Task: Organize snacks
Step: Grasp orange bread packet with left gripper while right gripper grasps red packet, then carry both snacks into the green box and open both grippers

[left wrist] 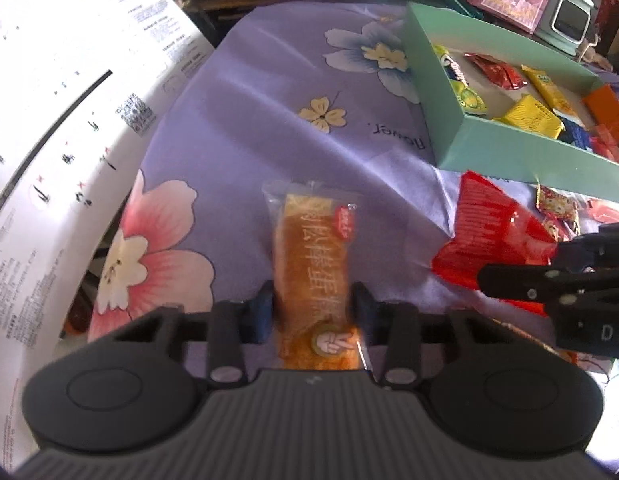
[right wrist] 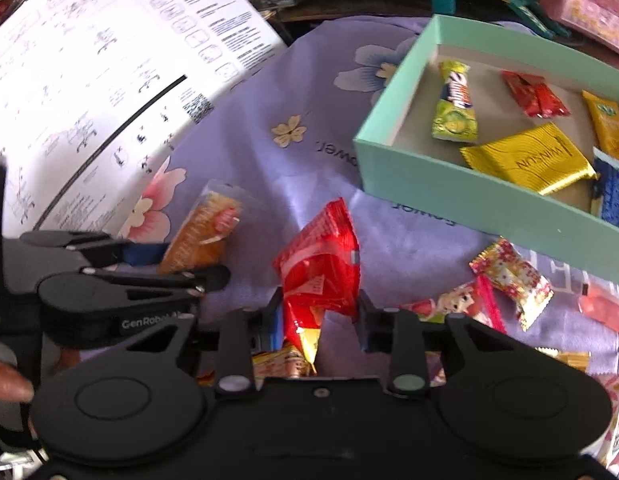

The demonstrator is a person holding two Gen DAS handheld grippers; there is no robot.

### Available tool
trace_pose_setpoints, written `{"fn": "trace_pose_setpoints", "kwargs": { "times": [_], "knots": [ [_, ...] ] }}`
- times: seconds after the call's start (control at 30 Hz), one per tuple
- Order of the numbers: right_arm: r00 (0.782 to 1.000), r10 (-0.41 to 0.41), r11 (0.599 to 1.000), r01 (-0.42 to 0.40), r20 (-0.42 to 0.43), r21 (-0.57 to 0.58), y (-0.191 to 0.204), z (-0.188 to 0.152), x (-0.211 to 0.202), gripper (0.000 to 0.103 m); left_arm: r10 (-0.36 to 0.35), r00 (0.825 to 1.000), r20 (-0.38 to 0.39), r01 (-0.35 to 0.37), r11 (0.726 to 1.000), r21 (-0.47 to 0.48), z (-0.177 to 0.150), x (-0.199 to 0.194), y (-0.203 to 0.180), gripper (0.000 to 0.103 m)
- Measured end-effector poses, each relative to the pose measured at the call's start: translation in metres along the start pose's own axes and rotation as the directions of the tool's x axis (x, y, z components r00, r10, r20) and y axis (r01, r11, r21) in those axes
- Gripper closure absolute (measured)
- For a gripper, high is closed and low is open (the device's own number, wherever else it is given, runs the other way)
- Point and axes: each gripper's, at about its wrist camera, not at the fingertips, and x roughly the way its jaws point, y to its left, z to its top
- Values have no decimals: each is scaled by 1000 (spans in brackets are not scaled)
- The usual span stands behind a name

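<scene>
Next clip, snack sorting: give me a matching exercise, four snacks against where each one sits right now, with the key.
Things:
1. orange cake bar in clear wrapper
2. crinkled red foil packet
3. gold foil packet
4. small flowered candy wrapper

Places:
A. inside the mint-green cardboard box
B. between the left gripper's pads
C. loose on the purple flowered cloth, below the box
D. between the right gripper's pads

Pairs: 1-B, 2-D, 3-A, 4-C
</scene>
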Motion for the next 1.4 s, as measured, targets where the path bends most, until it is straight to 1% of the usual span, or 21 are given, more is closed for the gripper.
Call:
{"fn": "trace_pose_setpoints", "kwargs": {
  "times": [0.1, 0.27, 0.37, 0.5, 0.6, 0.73, 0.83, 0.97, 1.1, 1.2, 1.4],
  "knots": [
    [1000, 8, 1000, -8, 19, 16, -4, -1, -10, 71, 7, 1000, -3, -7, 1000, -15, 1, 0, -2, 66],
    [999, 13, 999, -15, 52, 47, -8, -2, -27, 71, -28, 1000, -4, 27, 999, -47, 4, -10, 0, 67],
    [997, 19, 997, -24, 77, 70, -11, -2, -36, 71, -39, 999, 10, 39, 998, -53, 7, -20, -2, 67],
    [993, 13, 995, -24, 121, 92, -20, 1, -52, 71, -60, 997, 49, 62, 998, -31, 16, -38, -10, 67],
    [987, -5, 993, -14, 158, 118, -32, 5, -67, 71, -76, 993, 91, 76, 997, -3, 33, -51, -22, 67],
    [976, -51, 987, 17, 210, 161, -55, 16, -86, 71, -103, 984, 142, 100, 994, 32, 63, -62, -41, 67],
    [965, -96, 979, 47, 244, 199, -78, 25, -100, 71, -129, 978, 166, 119, 991, 68, 88, -64, -62, 67],
    [956, -148, 962, 80, 254, 260, -113, 36, -107, 71, -166, 971, 171, 150, 983, 104, 117, -54, -94, 67],
    [956, -172, 949, 96, 236, 301, -139, 40, -100, 71, -176, 974, 145, 159, 980, 123, 138, -31, -119, 67],
    [960, -172, 943, 97, 219, 318, -153, 40, -93, 71, -164, 979, 120, 147, 980, 134, 146, -12, -132, 67],
    [967, -159, 936, 84, 198, 341, -161, 42, -79, 69, -146, 985, 91, 132, 980, 148, 151, 8, -137, 67]
  ]
}}
